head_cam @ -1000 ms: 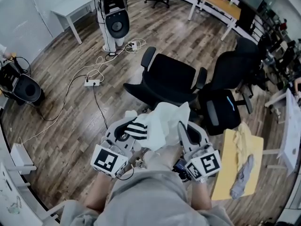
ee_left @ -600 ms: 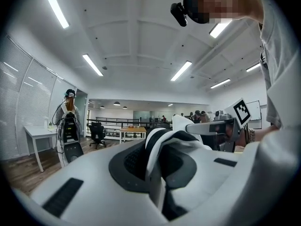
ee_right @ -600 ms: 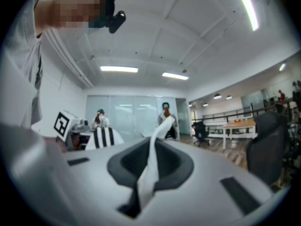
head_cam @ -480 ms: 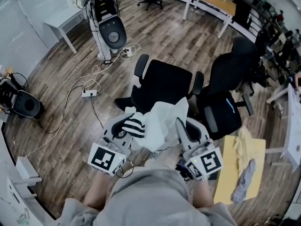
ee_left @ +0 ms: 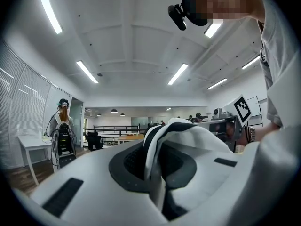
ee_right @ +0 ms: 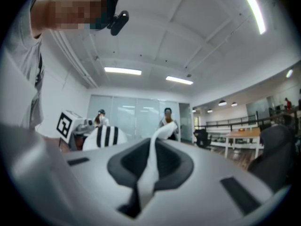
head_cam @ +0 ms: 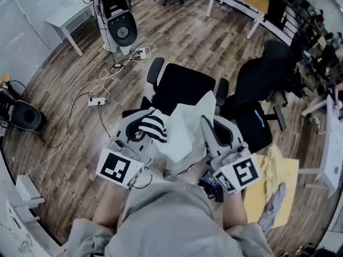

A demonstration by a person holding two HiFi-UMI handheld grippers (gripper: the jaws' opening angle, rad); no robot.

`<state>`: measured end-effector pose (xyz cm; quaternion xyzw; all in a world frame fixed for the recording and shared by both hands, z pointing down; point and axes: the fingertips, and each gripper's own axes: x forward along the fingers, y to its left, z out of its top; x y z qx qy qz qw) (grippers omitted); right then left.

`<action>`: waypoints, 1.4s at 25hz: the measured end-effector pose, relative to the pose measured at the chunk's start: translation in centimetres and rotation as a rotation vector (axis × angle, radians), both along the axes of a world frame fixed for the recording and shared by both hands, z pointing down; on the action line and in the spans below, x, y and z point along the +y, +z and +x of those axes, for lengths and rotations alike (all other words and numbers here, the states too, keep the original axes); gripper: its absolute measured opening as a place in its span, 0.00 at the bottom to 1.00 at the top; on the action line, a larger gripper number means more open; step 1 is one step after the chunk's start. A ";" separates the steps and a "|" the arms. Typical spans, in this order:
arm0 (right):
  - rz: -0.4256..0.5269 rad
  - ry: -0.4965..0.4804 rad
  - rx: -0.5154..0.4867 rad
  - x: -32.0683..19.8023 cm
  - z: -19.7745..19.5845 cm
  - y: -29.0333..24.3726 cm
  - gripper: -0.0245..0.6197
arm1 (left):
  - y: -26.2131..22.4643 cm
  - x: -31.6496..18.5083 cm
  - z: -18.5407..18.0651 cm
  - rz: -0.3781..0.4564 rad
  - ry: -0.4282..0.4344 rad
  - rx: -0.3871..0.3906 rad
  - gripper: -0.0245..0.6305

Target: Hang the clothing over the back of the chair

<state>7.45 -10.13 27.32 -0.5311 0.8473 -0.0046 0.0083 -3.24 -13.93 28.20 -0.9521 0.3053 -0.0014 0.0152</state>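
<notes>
Head view puts the clothing (head_cam: 185, 127), a white garment with a black-and-white striped part, bunched in the air between our two tools. It hangs just above the near side of the black chair (head_cam: 185, 84). Left gripper view shows the left hand-held gripper (ee_left: 157, 175) clamped tight on the striped part. Right gripper view shows the right hand-held gripper (ee_right: 143, 178) pinched on a thin white fold. Nothing is draped on the chair yet.

We see several ways this could go wrong:

- **Thin right-hand grip:** The right-hand pinch takes in very little cloth. A tug as we stretch the garment sideways could pull that fold out and leave it dangling from one side.
- **Bunched cloth:** The garment is gathered, not spread. If we lower it like this it will likely sit as a lump on the top edge and slide off.
- **Hidden top edge:** The hanging cloth covers the part of the chair nearest us, so we cannot tell exactly where the top edge of the back runs. If we misjudge it, the garment drops onto the seat or down the near side to the floor (head_cam: 69, 122).
- **Moving chair:** It looks like an office chair that may swivel or roll. A bump from either tool could turn the back away from us.
- **Second chair:** Another chair (head_cam: 262, 82) stands just beside the right armrest (head_cam: 222, 85), and a trailing hem could catch on it.
</notes>
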 end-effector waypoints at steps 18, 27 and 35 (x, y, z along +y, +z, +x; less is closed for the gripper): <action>0.036 0.106 0.039 -7.6 2.8 -3.3 0.10 | -2.2 -8.7 3.5 0.023 0.123 0.024 0.09; -0.058 0.159 0.024 -12.1 3.7 0.4 0.10 | 1.1 -13.4 4.3 -0.034 0.157 -0.018 0.09; -0.165 0.186 0.050 -14.9 4.9 5.0 0.10 | 5.3 -15.7 6.6 -0.085 0.190 -0.079 0.09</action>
